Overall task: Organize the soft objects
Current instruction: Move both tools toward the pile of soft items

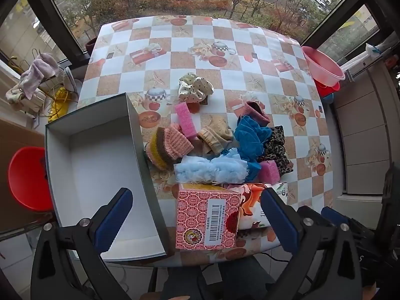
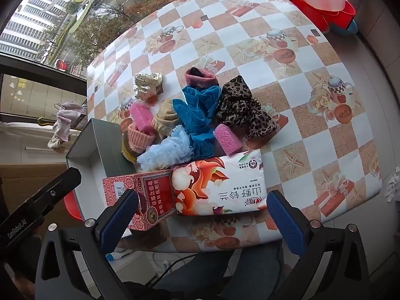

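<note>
Both left tongs (image 1: 197,215) and right tongs (image 2: 202,215) are hovering wide open and empty over the near desk (image 1: 250,50) edge, facing a pile of soft items (image 1: 220,140) beside the empty box (image 1: 100,165), where one-at-a-time pinches should be working best.

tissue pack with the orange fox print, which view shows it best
The right wrist view: the tissue pack lies unobstructed, whole printed face visible. In the left wrist view only a strip shows, hidden behind the red patterned box and the left tool's finger.
</note>
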The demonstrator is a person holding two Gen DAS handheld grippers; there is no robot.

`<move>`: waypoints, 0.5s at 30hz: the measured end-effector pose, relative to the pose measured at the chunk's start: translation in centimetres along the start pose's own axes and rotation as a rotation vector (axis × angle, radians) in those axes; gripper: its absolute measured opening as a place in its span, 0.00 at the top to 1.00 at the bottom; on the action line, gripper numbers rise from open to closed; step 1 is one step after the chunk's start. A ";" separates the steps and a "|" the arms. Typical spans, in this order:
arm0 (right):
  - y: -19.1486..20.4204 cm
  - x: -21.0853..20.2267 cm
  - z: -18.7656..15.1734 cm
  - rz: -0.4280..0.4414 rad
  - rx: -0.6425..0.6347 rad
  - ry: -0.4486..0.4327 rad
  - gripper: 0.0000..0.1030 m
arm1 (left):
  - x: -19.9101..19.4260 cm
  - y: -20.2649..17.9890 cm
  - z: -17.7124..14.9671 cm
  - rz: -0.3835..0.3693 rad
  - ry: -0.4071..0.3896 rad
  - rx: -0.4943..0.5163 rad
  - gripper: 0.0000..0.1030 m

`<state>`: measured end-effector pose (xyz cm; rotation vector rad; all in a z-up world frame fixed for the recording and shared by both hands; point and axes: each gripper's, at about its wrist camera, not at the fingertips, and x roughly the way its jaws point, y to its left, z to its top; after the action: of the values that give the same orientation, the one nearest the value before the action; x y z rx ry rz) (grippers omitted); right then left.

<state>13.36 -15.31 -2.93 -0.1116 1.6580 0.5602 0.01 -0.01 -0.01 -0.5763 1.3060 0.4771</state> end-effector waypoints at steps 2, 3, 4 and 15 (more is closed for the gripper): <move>0.0 0.0 0.0 0.000 0.000 0.001 0.00 | 0.1 0.0 0.0 0.008 0.014 -0.002 0.01; 0.1 -0.1 0.0 0.001 0.000 0.002 0.00 | 0.1 0.0 0.0 0.006 0.016 -0.004 0.01; 0.1 -0.1 0.0 0.001 0.000 0.003 0.00 | 0.1 0.0 0.0 0.003 0.017 -0.007 0.01; -0.1 1.1 -0.3 0.001 0.010 0.018 0.00 | 1.2 0.3 -0.4 0.009 0.033 -0.010 0.01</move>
<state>12.94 -15.30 -3.97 -0.1088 1.6782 0.5526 -0.21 -0.06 -1.23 -0.5892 1.3392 0.4833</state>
